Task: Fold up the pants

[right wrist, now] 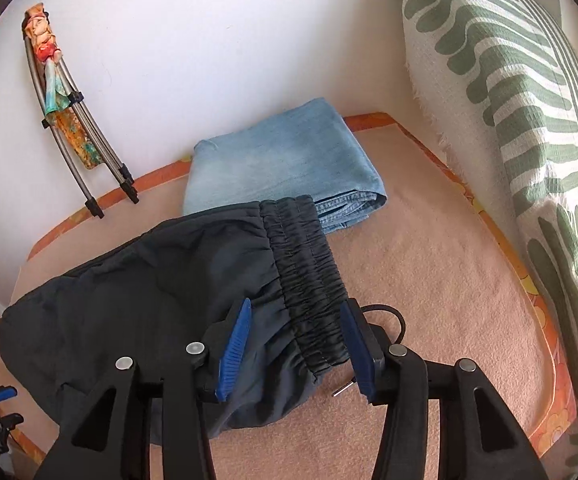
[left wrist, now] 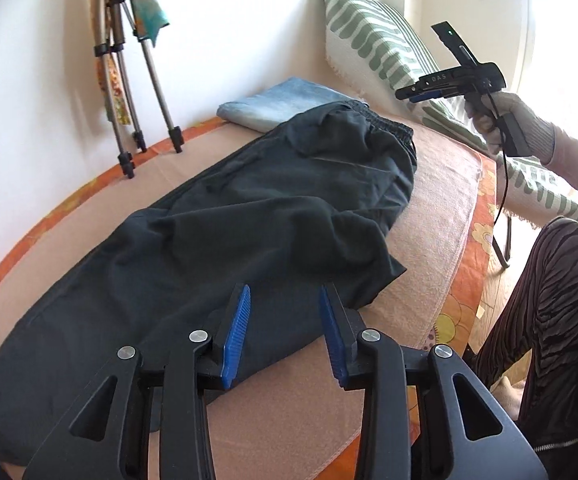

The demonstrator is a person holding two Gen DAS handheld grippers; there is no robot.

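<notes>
The dark pants (left wrist: 225,216) lie lengthwise down the middle of the bed's pink blanket (left wrist: 441,208), rumpled, with their elastic waistband (right wrist: 309,284) toward the far end, beside the wall. My left gripper (left wrist: 285,332) hangs over the near edge of the pants with its blue pads spread wide and nothing between them. My right gripper (right wrist: 297,344) stands equally wide open above the waistband's near corner; the gathered band shows between the pads, though I cannot be sure either pad touches it. Seen from my left wrist, the right gripper sits raised near the striped pillow (left wrist: 373,44) at the bed's right edge. Folded blue jeans (right wrist: 277,160) lie at the far corner, the waistband overlapping their near edge. A folded tripod (left wrist: 129,80) leans on the wall.
</notes>
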